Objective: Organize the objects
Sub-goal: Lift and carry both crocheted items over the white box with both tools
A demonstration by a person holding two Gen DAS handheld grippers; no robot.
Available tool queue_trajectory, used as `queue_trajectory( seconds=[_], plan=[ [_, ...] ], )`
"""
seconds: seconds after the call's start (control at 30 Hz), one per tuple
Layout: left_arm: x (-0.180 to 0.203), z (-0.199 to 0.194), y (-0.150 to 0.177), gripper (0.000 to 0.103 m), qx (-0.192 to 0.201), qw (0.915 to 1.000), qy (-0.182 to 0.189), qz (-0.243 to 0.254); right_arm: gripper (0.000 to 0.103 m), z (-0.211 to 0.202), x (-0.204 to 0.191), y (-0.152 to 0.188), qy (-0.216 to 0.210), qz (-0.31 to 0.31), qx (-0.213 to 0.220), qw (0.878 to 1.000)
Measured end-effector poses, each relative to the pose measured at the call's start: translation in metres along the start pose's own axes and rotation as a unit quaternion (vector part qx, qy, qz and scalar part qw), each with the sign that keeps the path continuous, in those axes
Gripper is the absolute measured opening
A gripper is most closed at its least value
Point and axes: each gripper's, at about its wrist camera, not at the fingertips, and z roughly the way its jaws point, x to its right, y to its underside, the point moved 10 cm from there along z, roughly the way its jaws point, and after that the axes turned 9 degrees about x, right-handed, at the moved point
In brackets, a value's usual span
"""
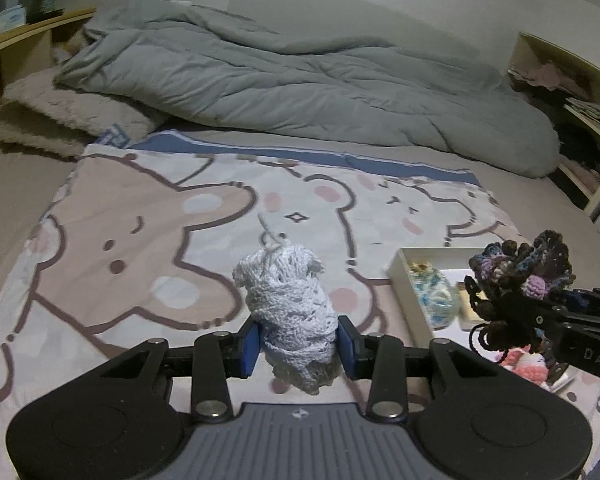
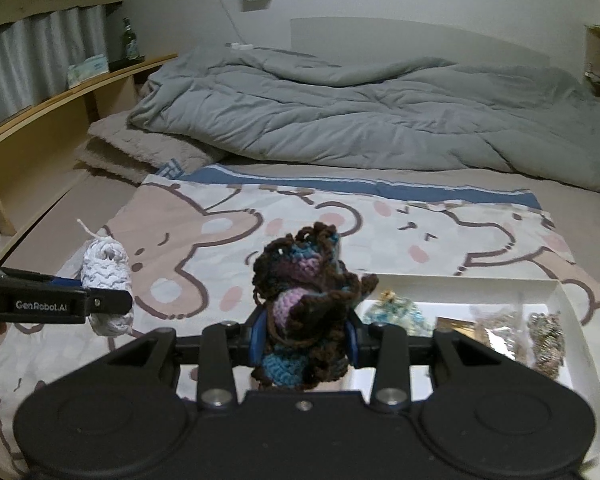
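Note:
My left gripper (image 1: 298, 342) is shut on a white crocheted piece (image 1: 292, 304), held above the bear-print cloth (image 1: 140, 240); the same white crocheted piece (image 2: 106, 276) shows at the left of the right wrist view. My right gripper (image 2: 306, 338) is shut on a dark brown, purple and blue crocheted piece (image 2: 308, 288), also seen at the right edge of the left wrist view as a dark crocheted piece (image 1: 520, 276). A shallow white box (image 2: 460, 282) lies on the cloth to the right, holding a blue-white crocheted item (image 2: 396, 312) and several small packets (image 2: 544, 336).
A rumpled grey duvet (image 2: 360, 116) covers the far half of the bed, with a beige fluffy blanket (image 2: 140, 152) at its left. A wooden shelf (image 2: 60, 100) with a bottle (image 2: 130, 42) runs along the left side. A pink crocheted item (image 1: 524, 364) lies under the right gripper.

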Motion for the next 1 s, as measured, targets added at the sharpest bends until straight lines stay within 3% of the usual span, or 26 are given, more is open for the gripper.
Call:
queue_trajectory(
  seconds=[0.67, 1.0],
  plan=[
    [0.108, 0.038, 0.019, 0.041, -0.030, 0.9953, 0.086, 0.033, 0.039, -0.008, 0.091, 0.035, 0.053, 0.027, -0.026, 0.998],
    [0.141, 0.056, 0.043, 0.041, -0.065, 0.9899, 0.121, 0.035, 0.039, 0.026, 0.102, 0.081, 0.022, 0.031, -0.111, 0.993]
  ],
)
